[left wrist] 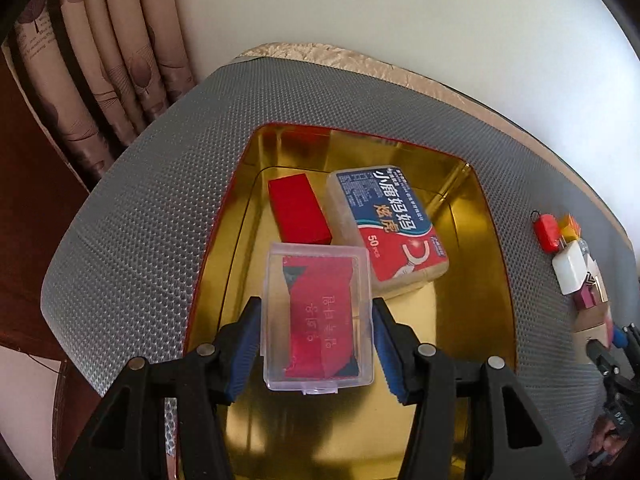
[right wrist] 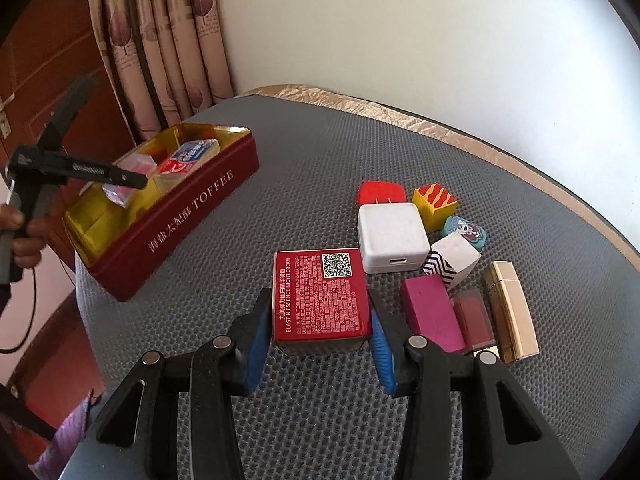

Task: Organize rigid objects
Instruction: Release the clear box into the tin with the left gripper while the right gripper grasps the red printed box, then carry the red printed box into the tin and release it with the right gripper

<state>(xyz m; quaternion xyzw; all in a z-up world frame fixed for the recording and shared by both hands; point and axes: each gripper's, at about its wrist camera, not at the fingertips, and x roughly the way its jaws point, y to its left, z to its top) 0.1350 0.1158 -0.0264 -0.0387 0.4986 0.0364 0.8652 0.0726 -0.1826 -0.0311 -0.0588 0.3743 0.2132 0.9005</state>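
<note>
My left gripper point(left wrist: 316, 336) is shut on a clear plastic case point(left wrist: 318, 316) with red cards inside, held over the gold inside of the red toffee tin point(left wrist: 480, 280). In the tin lie a red box point(left wrist: 298, 208) and a blue and red floss-pick box point(left wrist: 386, 228). My right gripper point(right wrist: 320, 336) is shut on a red night cream box point(right wrist: 322, 294) that stands on the grey mat. The tin point(right wrist: 180, 216) and the left gripper point(right wrist: 120, 178) show at the left of the right wrist view.
Right of the night cream box lie a white charger point(right wrist: 390, 236), a red block point(right wrist: 380, 192), a yellow striped cube point(right wrist: 434, 202), a zigzag block point(right wrist: 452, 260), a magenta block point(right wrist: 434, 316), a pink lipstick point(right wrist: 476, 320) and a gold lipstick point(right wrist: 510, 308). Curtain and wall behind.
</note>
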